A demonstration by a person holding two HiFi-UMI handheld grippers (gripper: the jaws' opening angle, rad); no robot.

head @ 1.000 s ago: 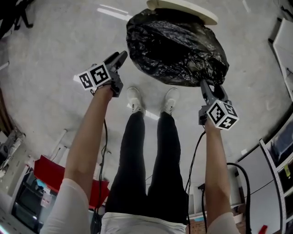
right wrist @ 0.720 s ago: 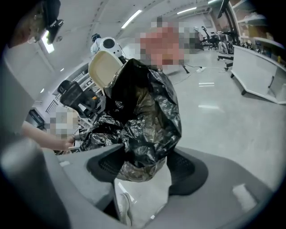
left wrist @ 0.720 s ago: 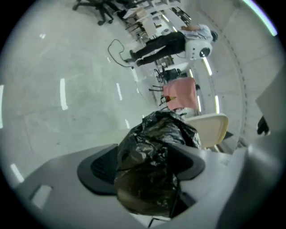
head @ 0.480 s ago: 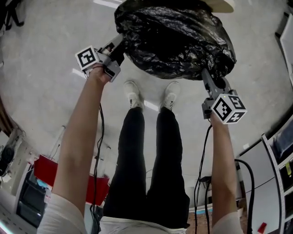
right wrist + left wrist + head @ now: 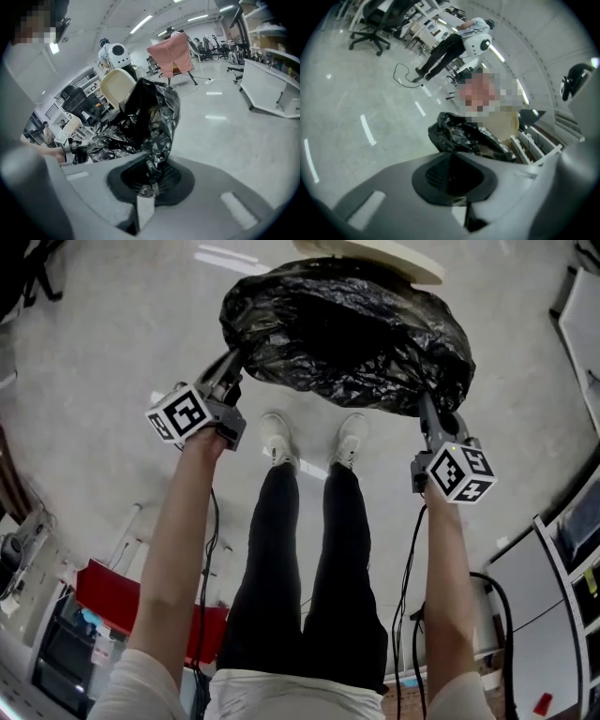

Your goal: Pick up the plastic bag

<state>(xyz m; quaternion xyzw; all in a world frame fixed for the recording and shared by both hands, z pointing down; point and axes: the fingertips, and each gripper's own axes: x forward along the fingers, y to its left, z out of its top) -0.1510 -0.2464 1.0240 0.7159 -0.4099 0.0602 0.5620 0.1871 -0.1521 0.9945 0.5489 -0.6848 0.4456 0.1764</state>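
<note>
The plastic bag (image 5: 347,329), black and crumpled, is positioned ahead of the person's shoes (image 5: 277,442) over the grey floor (image 5: 94,352), spanning the gap between both grippers; whether its underside is clear of the floor cannot be determined. The left gripper (image 5: 230,371) has its jaws pressed together on a fold of film at the bag's left edge. The right gripper (image 5: 428,413) is closing its jaws, with a twisted strand of the bag's right edge pinched between them.
</note>
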